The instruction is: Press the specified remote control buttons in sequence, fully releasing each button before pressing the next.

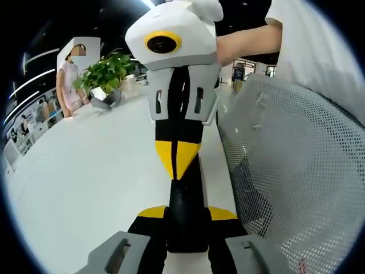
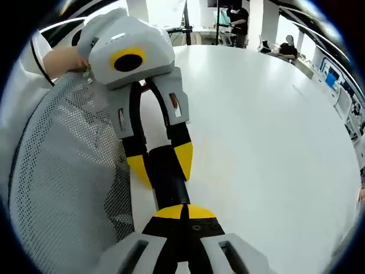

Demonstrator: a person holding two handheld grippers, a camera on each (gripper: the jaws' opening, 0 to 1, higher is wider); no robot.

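1. Remote (image 1: 185,200), black and slim, sits between the two yellow-tipped jaws of the left hand-held gripper (image 1: 187,214) in the left gripper view; the jaws clamp it from both sides.
2. In that view the right hand-held gripper (image 1: 178,160) comes down from the top. Its yellow tips are pressed together into one point, which touches the far end of the remote.
3. In the right gripper view the right hand-held gripper (image 2: 182,212) rises from the bottom with its jaws closed tip to tip and nothing between them. The tips rest against the near end of the remote (image 2: 170,185).
4. The left hand-held gripper (image 2: 162,162) reaches in from the upper left in that view, with one yellow tip on each side of the remote, gripping it.
5. The remote lies along the edge strip of a white surface (image 1: 85,182), just beside the grey mesh chair back (image 1: 296,171). Whether it rests on the surface or is held just above it I cannot tell.
6. In the right gripper view the surface (image 2: 256,142) spreads to the right and the chair back (image 2: 63,171) stands at the left.
7. A bare arm (image 1: 251,40) reaches to the right hand-held gripper in the left gripper view.
8. A plant (image 1: 108,74) stands at the far side of the surface, with a person (image 1: 68,85) beside it.
9. More people (image 2: 236,20) are far off beyond the surface in the right gripper view.
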